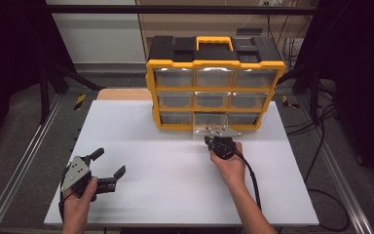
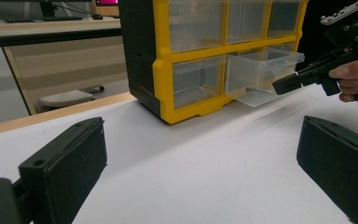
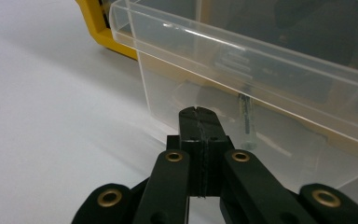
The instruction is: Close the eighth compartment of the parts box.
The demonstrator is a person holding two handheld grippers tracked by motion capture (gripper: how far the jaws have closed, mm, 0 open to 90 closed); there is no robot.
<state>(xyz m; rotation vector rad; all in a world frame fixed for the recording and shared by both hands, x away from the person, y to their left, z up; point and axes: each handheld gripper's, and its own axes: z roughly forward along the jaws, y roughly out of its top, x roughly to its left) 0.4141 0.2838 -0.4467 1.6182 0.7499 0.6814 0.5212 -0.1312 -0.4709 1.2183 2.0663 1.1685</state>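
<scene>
A yellow and black drawer cabinet (image 1: 214,63) stands at the back of the white table (image 1: 175,195). Its bottom middle clear drawer (image 1: 205,129) is pulled partway out. In the right gripper view that drawer (image 3: 270,70) has a wide front lip, and a small metal screw (image 3: 245,116) lies inside it. My right gripper (image 1: 208,141) is shut with nothing between its jaws, and its tip (image 3: 198,114) sits against the drawer's front wall, under the lip. My left gripper (image 1: 111,162) rests open near the table's front left, far from the cabinet. In the left gripper view its jaws (image 2: 203,168) frame bare table.
The cabinet (image 2: 168,60) holds several other clear drawers, all pushed in. Metal rails (image 1: 24,161) run along both sides of the table, and cables (image 1: 316,161) lie on the floor at the right. A wooden board (image 1: 124,94) shows behind the table's left part.
</scene>
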